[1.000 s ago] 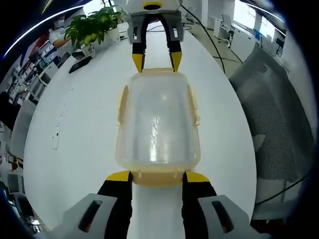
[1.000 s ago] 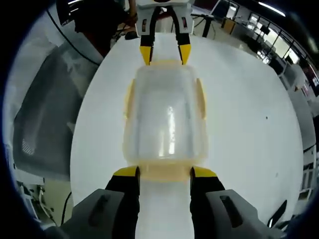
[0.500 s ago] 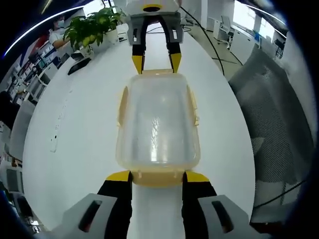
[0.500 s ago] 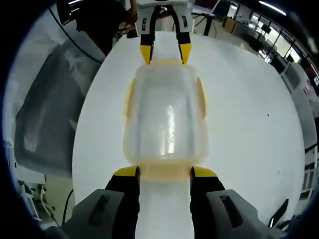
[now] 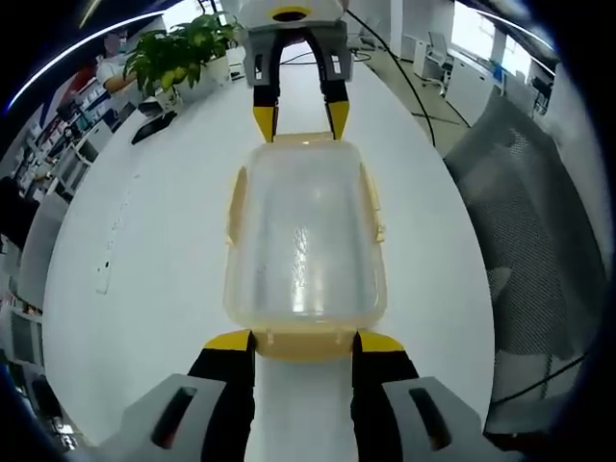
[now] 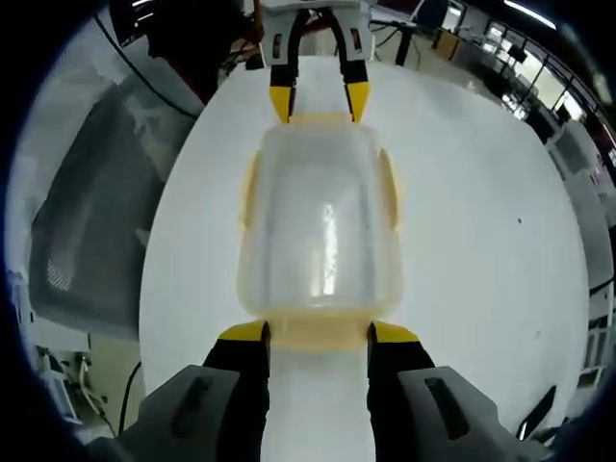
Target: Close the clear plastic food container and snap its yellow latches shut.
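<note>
The clear container point(image 5: 305, 236) sits lid-on at the middle of the white surface point(image 5: 144, 250). The left gripper point(image 5: 303, 343) at six o'clock and the right gripper point(image 5: 298, 118) at twelve have fingers spread beside each end's yellow latch.

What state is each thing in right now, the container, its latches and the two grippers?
Clear container: lid on, resting flat on the white table.
Yellow side latches: flared outward, apparently not snapped.
Yellow end latch: between the left gripper's jaws.
Left gripper: open, jaws astride that end latch.
Right gripper: open, jaws astride the opposite end latch.
</note>
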